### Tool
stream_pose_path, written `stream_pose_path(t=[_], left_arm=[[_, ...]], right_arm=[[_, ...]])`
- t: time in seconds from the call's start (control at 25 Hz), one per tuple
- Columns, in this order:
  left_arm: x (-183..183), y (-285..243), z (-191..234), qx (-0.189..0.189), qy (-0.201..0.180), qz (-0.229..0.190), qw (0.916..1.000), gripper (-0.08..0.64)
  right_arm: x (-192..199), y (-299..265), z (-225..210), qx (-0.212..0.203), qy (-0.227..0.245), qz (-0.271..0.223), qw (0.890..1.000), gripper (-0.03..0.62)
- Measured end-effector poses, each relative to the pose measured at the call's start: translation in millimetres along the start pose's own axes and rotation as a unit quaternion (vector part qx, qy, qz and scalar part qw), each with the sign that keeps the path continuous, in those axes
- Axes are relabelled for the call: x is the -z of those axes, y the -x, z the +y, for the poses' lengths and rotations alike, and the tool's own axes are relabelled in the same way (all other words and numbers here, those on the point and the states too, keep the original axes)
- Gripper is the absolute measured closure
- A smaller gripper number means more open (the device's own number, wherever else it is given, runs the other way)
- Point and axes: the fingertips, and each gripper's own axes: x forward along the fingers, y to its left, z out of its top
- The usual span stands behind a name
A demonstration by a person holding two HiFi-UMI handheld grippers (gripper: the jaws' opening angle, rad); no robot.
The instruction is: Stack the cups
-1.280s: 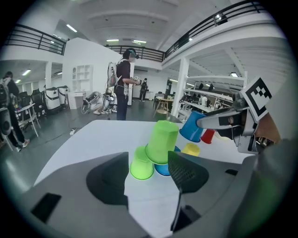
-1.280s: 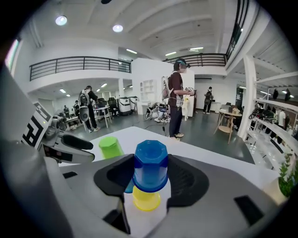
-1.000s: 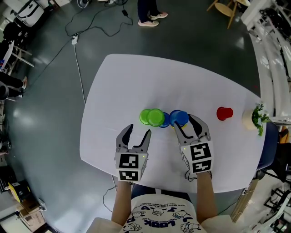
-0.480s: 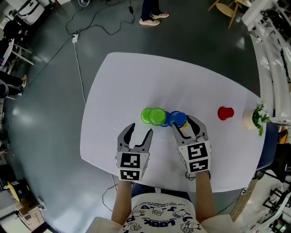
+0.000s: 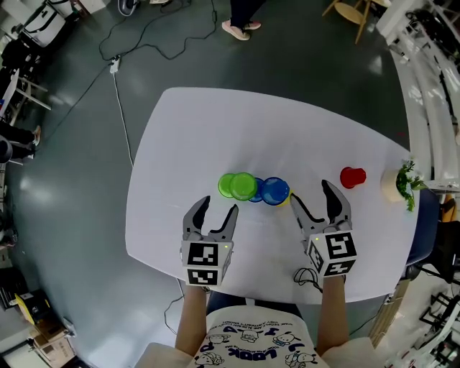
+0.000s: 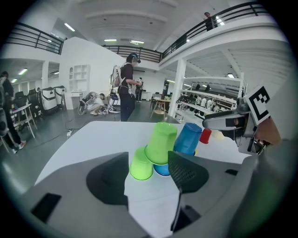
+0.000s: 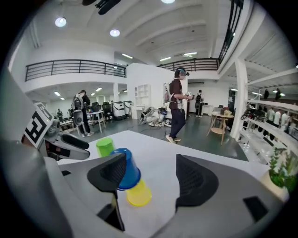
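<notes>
Cups: 6 total.
Green x2: lower green cup and upper green cup.
Blue x2: lower blue cup and upper blue cup.
Yellow cup x1.
Red cup x1.
Table: 1, white.
Potted plant: 1, at the table's edge.
Wooden chair: 1, on the floor beyond the table.
People: 1 standing person shows clearly in the hall behind. The others further back are too small to count reliably.
</notes>
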Motion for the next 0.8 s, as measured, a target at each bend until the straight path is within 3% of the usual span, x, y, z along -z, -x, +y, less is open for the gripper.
stream_pose_path(t=[0.16, 0.36, 0.6, 0.8], left_arm=[[-0.3, -2.6, -1.4, -0.002, -0.005, 0.004, 1.0000, 0.288], [-0.1, -7.7, -5.6, -0.004, -0.011, 0.011, 0.9999, 0.287], [4.4, -13.6, -8.7, -0.006, -0.017, 0.022, 0.9996, 0.287], [5.4, -16.5, -12.4, -0.009, -0.021, 0.027, 0.9994, 0.287]], right_arm=[[21.0, 12.6, -73.3, 0.112, -0.025, -0.008, 0.993, 0.242], [57.1, 22.6, -154.2, 0.229, -0.054, 0.002, 0.972, 0.245], [90.2, 13.9, -202.3, 0.265, -0.103, 0.025, 0.958, 0.245], [109.9, -0.2, -221.4, 0.273, -0.105, 0.048, 0.955, 0.275]])
